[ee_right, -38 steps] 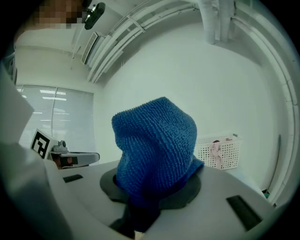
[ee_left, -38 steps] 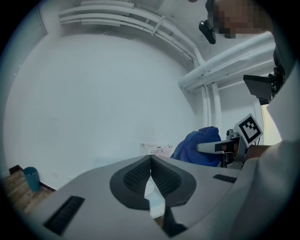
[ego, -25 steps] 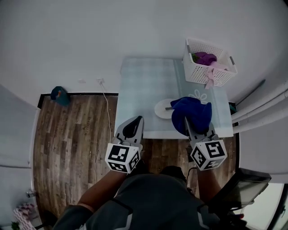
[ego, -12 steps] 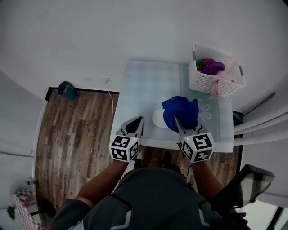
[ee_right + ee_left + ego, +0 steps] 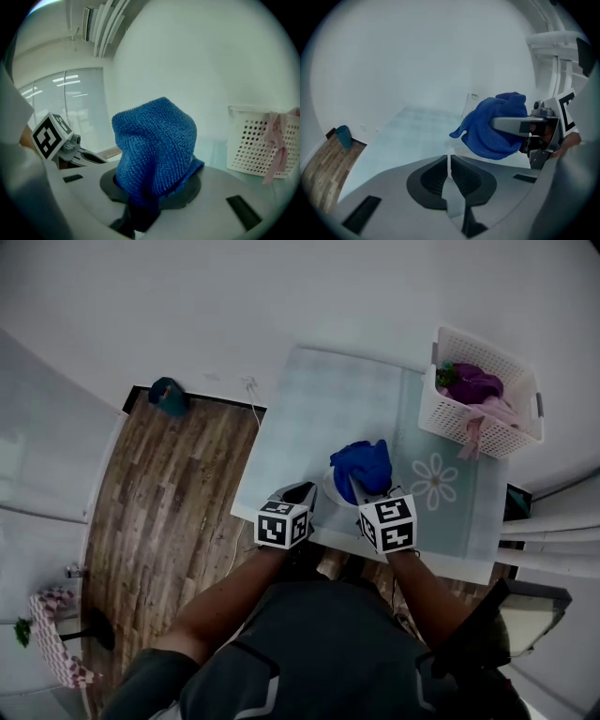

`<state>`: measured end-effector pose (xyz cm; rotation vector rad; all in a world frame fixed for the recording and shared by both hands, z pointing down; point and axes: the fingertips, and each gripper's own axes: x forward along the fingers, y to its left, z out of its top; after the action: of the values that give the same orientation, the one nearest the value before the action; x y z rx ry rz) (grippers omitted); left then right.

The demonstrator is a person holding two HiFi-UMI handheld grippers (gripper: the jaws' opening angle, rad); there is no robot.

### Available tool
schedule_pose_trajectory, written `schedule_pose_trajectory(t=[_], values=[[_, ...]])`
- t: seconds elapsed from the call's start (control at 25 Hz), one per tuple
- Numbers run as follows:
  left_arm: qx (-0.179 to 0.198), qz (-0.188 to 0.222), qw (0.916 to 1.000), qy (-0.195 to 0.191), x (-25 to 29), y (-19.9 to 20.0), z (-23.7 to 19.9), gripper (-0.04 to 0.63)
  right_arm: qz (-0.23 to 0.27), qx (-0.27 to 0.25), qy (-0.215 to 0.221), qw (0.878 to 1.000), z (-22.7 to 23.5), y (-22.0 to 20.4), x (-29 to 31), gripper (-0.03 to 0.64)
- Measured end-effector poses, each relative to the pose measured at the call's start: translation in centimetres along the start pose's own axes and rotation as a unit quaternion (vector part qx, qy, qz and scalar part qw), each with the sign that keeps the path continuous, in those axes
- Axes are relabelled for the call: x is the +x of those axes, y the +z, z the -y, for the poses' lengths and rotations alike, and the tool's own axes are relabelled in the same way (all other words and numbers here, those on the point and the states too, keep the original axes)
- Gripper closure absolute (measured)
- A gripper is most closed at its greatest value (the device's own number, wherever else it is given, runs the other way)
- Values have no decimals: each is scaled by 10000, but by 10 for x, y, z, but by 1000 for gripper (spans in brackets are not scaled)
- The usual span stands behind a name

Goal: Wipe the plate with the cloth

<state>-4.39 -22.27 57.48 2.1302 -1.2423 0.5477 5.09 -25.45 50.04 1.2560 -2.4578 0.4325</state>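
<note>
One table (image 5: 319, 409) bears one white plate (image 5: 331, 487), one blue cloth (image 5: 364, 463) and one basket (image 5: 452, 418) at its far right corner, holding one purple cloth (image 5: 473, 382) and one pink cloth (image 5: 473, 437). Two grippers reach over the table's near edge: left gripper (image 5: 302, 493), right gripper (image 5: 353, 482).

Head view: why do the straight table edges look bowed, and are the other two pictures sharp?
Head view: the wide-angle lens bows the table edges. Left gripper view: dark rounded corners, a pale haze and soft light with no hard shadows. Right gripper view: the cloth shows crisp weave, and the picture's rim darkens.
</note>
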Motion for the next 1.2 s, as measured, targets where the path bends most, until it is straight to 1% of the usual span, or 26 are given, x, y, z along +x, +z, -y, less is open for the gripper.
schedule_pose_trajectory(t=[0.12,0.2,0.32,0.4,0.52,0.64,0.72,0.8,0.88,1.04,1.2], values=[[62,-361,9993,77,20,-19,-7,583,-432,-148,46,9989,-4,-25,29,506],[112,-557,9984,30,33,-26,-11,580,-643,-283,39,9975,-6,-37,47,506],[96,-841,9963,-138,53,-34,-13,530,-884,-526,77,9947,-7,-51,69,506],[92,-1012,9947,-147,62,-39,-16,518,-1067,-696,164,9917,-8,-61,80,506],[193,-1164,9927,-262,70,-43,-15,518,-1197,-834,349,9887,-14,-70,92,506],[417,-1283,9901,-385,74,-42,-13,518,-1379,-949,404,9851,-16,-82,100,506],[562,-1333,9889,-350,74,-42,-12,518,-1444,-1101,385,9826,-14,-88,99,506],[610,-1346,9886,-288,72,-42,-12,518,-1480,-1240,318,9807,-10,-91,94,506],[616,-1370,9883,-275,69,-42,-10,518,-1505,-1152,198,9817,-3,-93,86,506],[742,-1460,9861,-264,73,-42,-11,518,-1529,-779,-97,9851,23,-99,76,506],[736,-1457,9863,-223,73,-44,-13,518,-1551,-634,-358,9852,45,-105,61,506]])
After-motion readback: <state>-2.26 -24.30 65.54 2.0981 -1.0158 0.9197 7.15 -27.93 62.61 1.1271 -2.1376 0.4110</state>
